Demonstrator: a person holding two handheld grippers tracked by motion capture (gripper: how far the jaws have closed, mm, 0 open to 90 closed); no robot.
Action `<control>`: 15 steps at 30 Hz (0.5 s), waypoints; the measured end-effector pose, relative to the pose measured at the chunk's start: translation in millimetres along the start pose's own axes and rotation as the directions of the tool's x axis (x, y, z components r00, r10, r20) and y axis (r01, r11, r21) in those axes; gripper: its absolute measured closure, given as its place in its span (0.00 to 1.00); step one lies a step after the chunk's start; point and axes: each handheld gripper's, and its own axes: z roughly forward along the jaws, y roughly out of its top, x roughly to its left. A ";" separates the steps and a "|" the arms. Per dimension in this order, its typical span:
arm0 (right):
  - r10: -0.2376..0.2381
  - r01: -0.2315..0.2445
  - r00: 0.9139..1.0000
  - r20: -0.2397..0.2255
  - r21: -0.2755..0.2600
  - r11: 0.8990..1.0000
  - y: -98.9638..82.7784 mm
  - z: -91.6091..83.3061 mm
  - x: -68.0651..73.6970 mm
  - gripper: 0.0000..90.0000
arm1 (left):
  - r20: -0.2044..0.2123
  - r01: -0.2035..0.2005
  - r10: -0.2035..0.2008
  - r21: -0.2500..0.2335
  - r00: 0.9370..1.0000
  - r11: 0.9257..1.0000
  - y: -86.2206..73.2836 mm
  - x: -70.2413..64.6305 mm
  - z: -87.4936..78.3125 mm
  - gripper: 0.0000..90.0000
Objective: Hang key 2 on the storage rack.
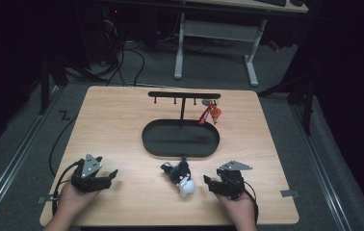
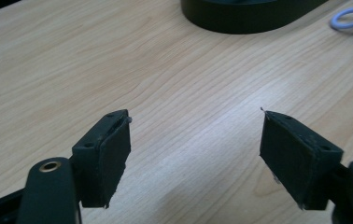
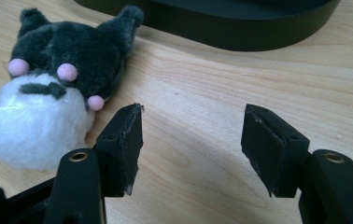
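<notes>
on the wooden table (image 1: 122, 125) in front of me, my two hands sit near the close edge, each holding a gripper. my left gripper (image 1: 114, 176) rests at the left side of the table, pointing toward the middle, with its grey three-cornered plate on top. in the left gripper view its two black jaws stand wide apart with bare wood grain between them; nothing is held. past them, at the top of that view, i see the dark curved rim of the tray (image 2: 254, 16), and at the upper right corner a small pale blue-white loop of cord (image 2: 352, 17) lying on the wood.

my right gripper (image 1: 206, 183) is at the right side, also pointing inward, its jaws likewise spread and holding nothing. in the right gripper view the plush toy (image 3: 48, 93) lies just beside my left jaw, outside the gap, not between the jaws. it has a dark grey head with ears, small pink dots, and a fluffy white lower part. from above, the plush toy lies between my two grippers, closer to the right one, just in front of the near rim of the tray.

the black oval tray sits at the middle of the table, and a black t-shaped hanger stand (image 1: 184, 96) rises from its far side. a red and orange charm (image 1: 211, 113) hangs from the right end of its crossbar.
</notes>
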 end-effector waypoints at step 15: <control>0.002 -0.007 1.000 0.020 0.257 0.966 27.0 1.0 12.1 0.42 | 0.042 0.007 -0.005 -0.044 0.999 0.999 9.1 2.3 5.2 0.26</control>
